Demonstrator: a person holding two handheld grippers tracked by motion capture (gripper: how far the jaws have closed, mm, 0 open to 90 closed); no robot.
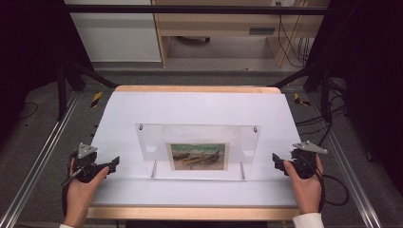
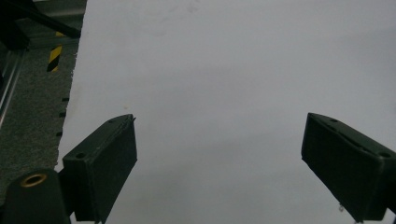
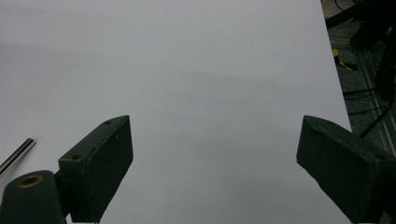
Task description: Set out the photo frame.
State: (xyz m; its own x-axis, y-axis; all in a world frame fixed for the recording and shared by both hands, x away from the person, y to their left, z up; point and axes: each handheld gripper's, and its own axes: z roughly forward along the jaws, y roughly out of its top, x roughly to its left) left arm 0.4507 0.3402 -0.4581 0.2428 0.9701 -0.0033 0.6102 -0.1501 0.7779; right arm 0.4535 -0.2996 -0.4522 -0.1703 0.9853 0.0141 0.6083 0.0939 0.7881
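A clear acrylic picture frame lies on the white table sheet, with a small painted landscape print inside it and metal standoff pins at its corners. My left gripper rests at the sheet's left edge, a short way left of the frame, open and holding nothing. My right gripper sits at the right edge, just right of the frame, also open and empty. In the left gripper view my left gripper has bare white sheet between its jaws. The right gripper view shows my right gripper likewise over bare sheet.
A metal pin of the frame pokes in at the left of the right gripper view. Aluminium rails run along both sides of the table. Cables trail on the grey floor at the right. Wooden furniture stands beyond the far edge.
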